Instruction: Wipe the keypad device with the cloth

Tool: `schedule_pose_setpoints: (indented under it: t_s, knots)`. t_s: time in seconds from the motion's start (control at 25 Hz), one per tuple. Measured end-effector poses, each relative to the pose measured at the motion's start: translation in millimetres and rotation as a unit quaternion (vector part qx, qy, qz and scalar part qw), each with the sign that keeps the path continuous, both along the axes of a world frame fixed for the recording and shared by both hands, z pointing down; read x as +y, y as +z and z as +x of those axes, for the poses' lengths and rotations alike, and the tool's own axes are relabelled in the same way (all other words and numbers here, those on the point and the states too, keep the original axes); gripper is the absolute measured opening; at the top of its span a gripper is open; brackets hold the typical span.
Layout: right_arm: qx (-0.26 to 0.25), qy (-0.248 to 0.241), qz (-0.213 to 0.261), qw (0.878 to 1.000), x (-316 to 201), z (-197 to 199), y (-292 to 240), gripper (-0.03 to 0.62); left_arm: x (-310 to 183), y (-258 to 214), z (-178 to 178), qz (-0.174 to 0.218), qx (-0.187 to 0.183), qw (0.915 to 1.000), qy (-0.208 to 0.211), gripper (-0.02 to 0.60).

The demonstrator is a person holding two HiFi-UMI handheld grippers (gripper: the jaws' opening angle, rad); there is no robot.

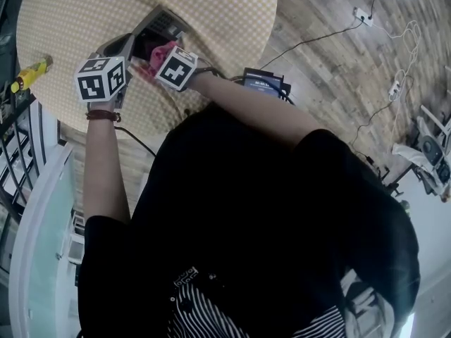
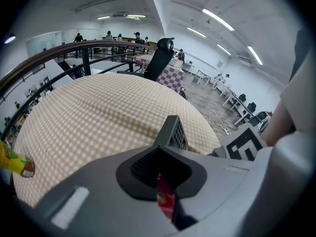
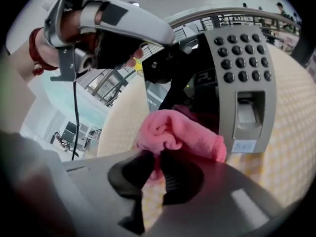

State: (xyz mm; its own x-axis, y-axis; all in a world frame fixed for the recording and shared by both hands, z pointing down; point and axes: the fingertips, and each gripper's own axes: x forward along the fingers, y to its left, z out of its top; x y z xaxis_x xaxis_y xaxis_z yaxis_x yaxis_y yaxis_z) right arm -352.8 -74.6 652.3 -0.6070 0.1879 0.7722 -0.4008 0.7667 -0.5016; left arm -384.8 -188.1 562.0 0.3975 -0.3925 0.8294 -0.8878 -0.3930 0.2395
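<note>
The grey keypad device [image 3: 242,83] stands tilted up off the round checked table [image 1: 225,20], its button grid and card slot facing the right gripper view. My left gripper [image 2: 165,172] is shut on the device's edge [image 2: 173,132]; in the head view it sits at the device's left [image 1: 106,76]. My right gripper [image 3: 155,164] is shut on a bunched pink cloth [image 3: 182,135], which presses against the dark screen part of the device. From the head view the cloth [image 1: 161,53] shows between the two marker cubes, below the device [image 1: 158,27].
A yellow bottle [image 1: 28,74] lies at the table's left edge, also in the left gripper view [image 2: 15,162]. A dark railing [image 2: 59,53] and an office chair [image 2: 160,58] stand beyond the table. Cables and power strips [image 1: 363,16] lie on the wooden floor.
</note>
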Motion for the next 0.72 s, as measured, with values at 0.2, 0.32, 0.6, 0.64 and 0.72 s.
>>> schedule_pose_setpoints:
  t_s: [0.2, 0.32, 0.6, 0.64, 0.72]
  knots:
    - [-0.071, 0.037, 0.062, 0.995, -33.8, -24.6, -59.8, 0.044, 3.1, 0.0, -1.8, 0.001, 0.008, 0.9999, -0.006, 0.002]
    - [-0.106, 0.068, 0.085, 0.988, -62.8, -35.7, -80.4, 0.045, -1.8, -0.7, -1.9, 0.005, 0.010, 0.9999, -0.009, 0.002]
    - [-0.088, 0.058, 0.049, 0.993, -49.6, -31.1, -62.5, 0.046, 1.3, 0.0, -1.7, 0.005, 0.014, 0.9999, -0.007, 0.002]
    - [-0.084, 0.055, 0.046, 0.994, -45.9, -28.9, -57.9, 0.046, 1.3, 0.0, -1.9, 0.005, 0.015, 0.9998, -0.010, 0.002]
    - [-0.073, 0.048, 0.034, 0.996, -36.1, -22.0, -44.3, 0.046, 1.8, 0.2, -1.9, 0.006, 0.013, 0.9998, -0.012, 0.002]
